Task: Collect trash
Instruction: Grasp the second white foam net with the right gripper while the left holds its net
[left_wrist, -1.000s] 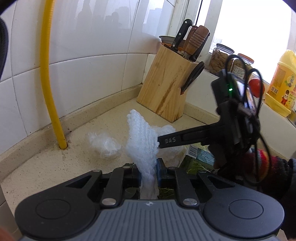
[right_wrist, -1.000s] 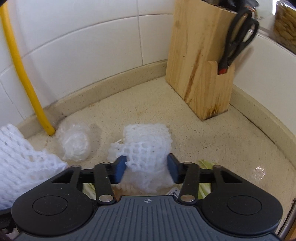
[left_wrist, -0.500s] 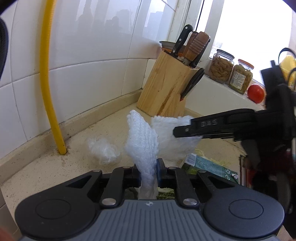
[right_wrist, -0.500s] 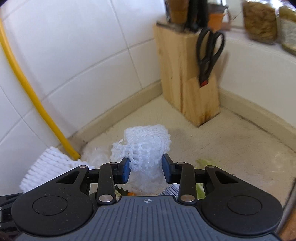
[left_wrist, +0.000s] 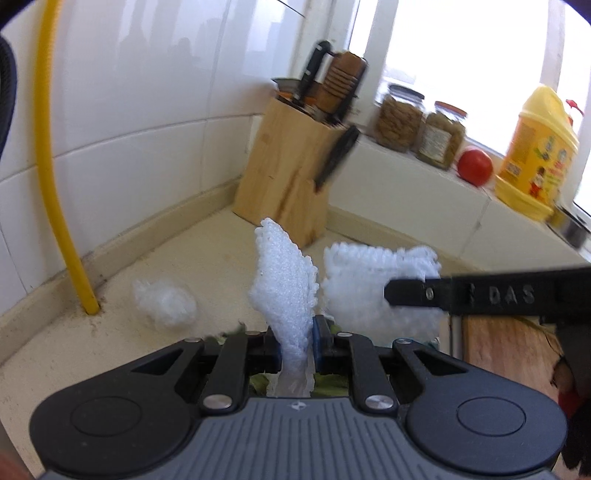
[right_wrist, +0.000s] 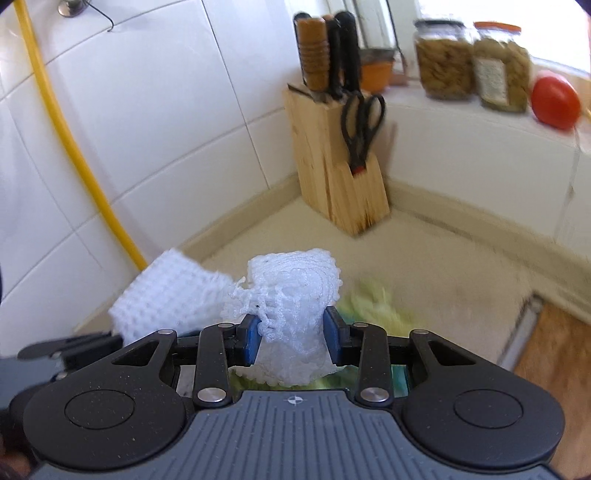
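My left gripper (left_wrist: 295, 341) is shut on a white foam net sleeve (left_wrist: 286, 280) that stands up between its blue pads. My right gripper (right_wrist: 293, 341) is shut on a second white foam net (right_wrist: 295, 295), held above the counter. In the left wrist view that second net (left_wrist: 373, 288) hangs to the right, with a right gripper finger (left_wrist: 461, 293) across it. The left-held sleeve (right_wrist: 166, 291) shows at the left of the right wrist view. A crumpled clear plastic wad (left_wrist: 164, 304) lies on the counter near the yellow pipe. Green leafy scraps (right_wrist: 373, 299) lie under the grippers.
A wooden knife block (left_wrist: 291, 166) with knives and scissors stands in the corner. A yellow pipe (left_wrist: 55, 166) rises along the tiled wall. Two jars (left_wrist: 419, 125), a tomato (left_wrist: 474, 168) and a yellow oil jug (left_wrist: 535, 155) sit on the window ledge. A wooden board (left_wrist: 506, 354) lies at right.
Both grippers have risen and drawn back from the counter, each still holding its foam net. The right gripper has lifted its net off the counter. The plastic wad stays put.
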